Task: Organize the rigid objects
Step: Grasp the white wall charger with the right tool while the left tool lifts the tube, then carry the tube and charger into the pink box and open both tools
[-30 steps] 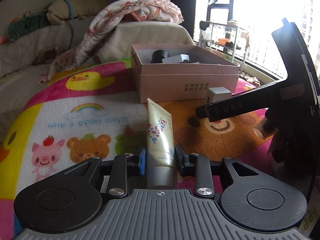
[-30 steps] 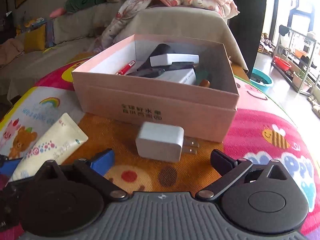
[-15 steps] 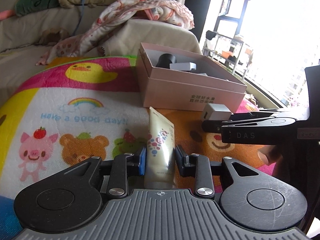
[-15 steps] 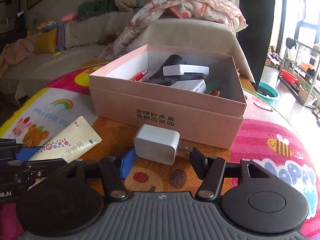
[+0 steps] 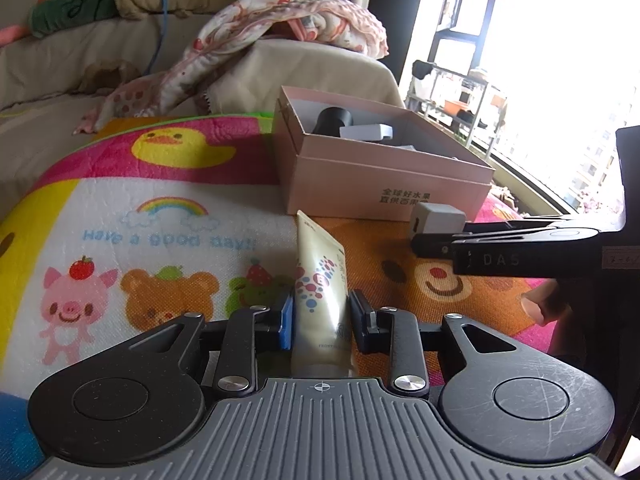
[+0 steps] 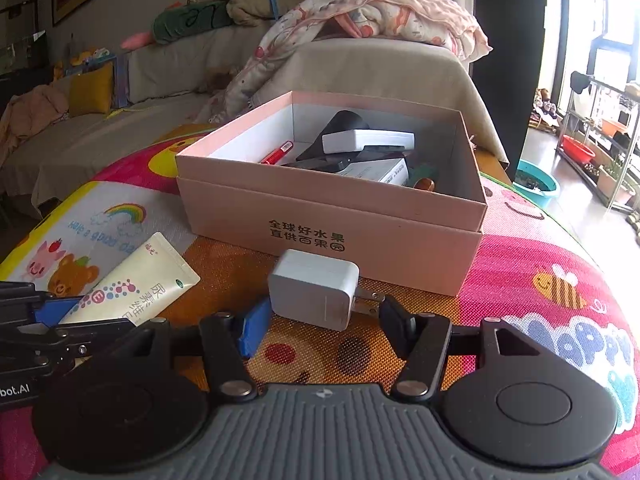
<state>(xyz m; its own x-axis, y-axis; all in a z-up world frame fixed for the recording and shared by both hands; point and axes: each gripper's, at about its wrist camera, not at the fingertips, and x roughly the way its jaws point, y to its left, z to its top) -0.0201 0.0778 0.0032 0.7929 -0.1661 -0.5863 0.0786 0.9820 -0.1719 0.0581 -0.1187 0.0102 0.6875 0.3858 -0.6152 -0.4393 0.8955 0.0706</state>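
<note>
My left gripper (image 5: 320,316) is shut on a cream tube (image 5: 320,288) that lies on the play mat; the tube also shows in the right wrist view (image 6: 136,288). My right gripper (image 6: 324,320) has its jaws closed against a white charger plug (image 6: 314,294), blue pad on its left side, black pad at its prongs. The plug (image 5: 438,218) sits just in front of the pink box (image 6: 332,216). The open box holds a red pen (image 6: 277,152), a white device (image 6: 368,140) and several dark items.
A colourful cartoon play mat (image 5: 120,240) covers the surface. A sofa with a crumpled blanket (image 6: 380,12) stands behind the box. A window and a metal rack (image 6: 600,128) are to the right. The right gripper's body (image 5: 520,248) crosses the left wrist view.
My right gripper's jaws have closed in from wide open onto the charger plug. My left gripper stays shut on the tube.
</note>
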